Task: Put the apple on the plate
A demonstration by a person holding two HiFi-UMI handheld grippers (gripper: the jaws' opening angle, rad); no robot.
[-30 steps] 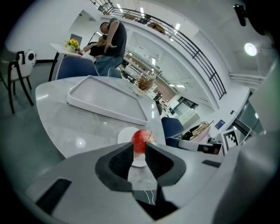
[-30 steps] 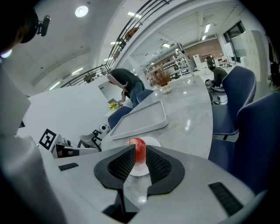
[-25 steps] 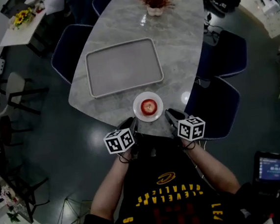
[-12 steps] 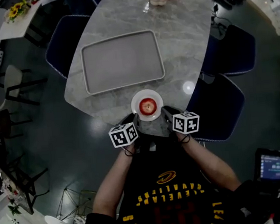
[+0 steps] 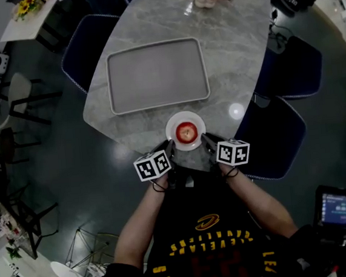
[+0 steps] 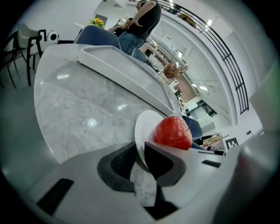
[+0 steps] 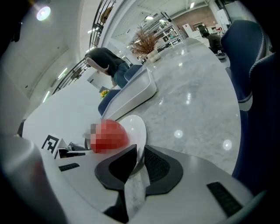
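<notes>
Pinching plate (image 5: 185, 115) rim, left gripper (image 5: 170, 146), right gripper (image 5: 205, 139) jaws; apple (image 5: 186, 131) beyond.

**Head view:** dim, underexposed overall, corners darkest. The marble table (image 5: 149, 21) is the brightest area, w/ small specular spots from overhead lamps, e.g. the glare spot (image 5: 236, 110). The glossy floor (image 5: 73, 175) shows faint sheen. Centre is sharp; straight edges bow toward the margins.

**Gripper views:** bright, lit from above by ceiling strip lights (image 6: 209, 22). Strong fisheye curvature, black vignette at the corners. Lamp highlights dot the tabletop, and the white plate (image 6: 142, 127) is near clipping. Foreground bodies of the left gripper (image 6: 141, 148) & right gripper (image 7: 141, 153) are soft, out of focus, esp. at the lower edges.
</notes>
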